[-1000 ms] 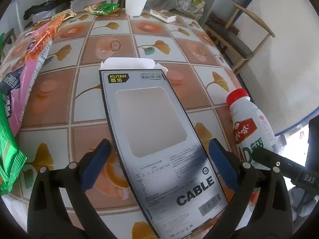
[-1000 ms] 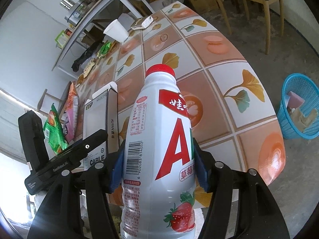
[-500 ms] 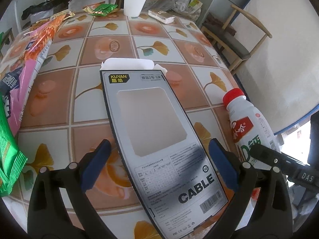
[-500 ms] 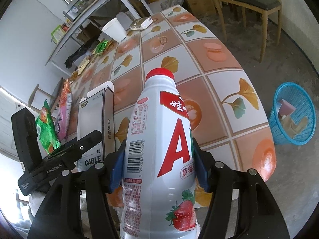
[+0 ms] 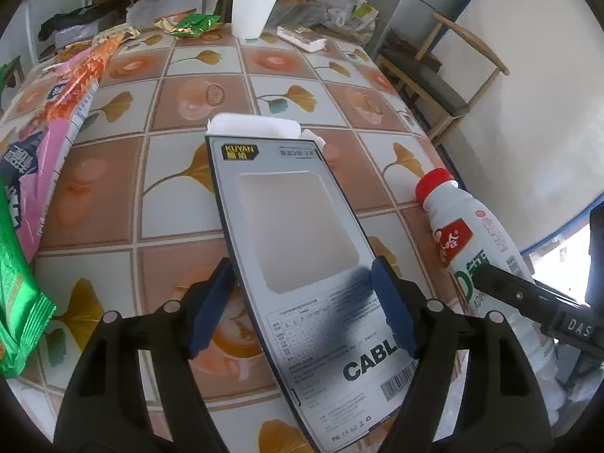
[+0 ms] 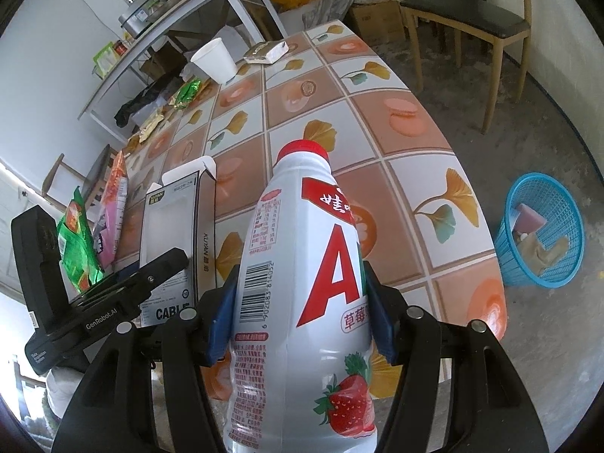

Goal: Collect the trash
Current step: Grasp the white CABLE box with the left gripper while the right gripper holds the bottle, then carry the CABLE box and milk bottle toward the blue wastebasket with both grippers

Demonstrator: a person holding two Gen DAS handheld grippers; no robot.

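While we clamp trash in both hands above the tiled worktop (image 5: pixel 211 56), the blue basket (image 6: pixel 543 234) waits on the floor.

Our left hand-held gripper (image 5: pixel 302 302) has now closed its blue pads on the grey cable box (image 5: pixel 298 241), where a second ago they stood clear of its edges; the box's near end runs out of frame. Our right hand-held gripper (image 6: pixel 298 321) stays clamped on the white strawberry milk bottle (image 6: pixel 302 264), red cap upward, its base cut off below. We cannot read what lies in the basket beyond a pink block. Farther back stand a paper cup (image 5: pixel 251 11), snack wrappers (image 5: pixel 188 24) and a pink bag (image 5: pixel 45 151); a wooden chair (image 6: pixel 472 26) sits on bare concrete.
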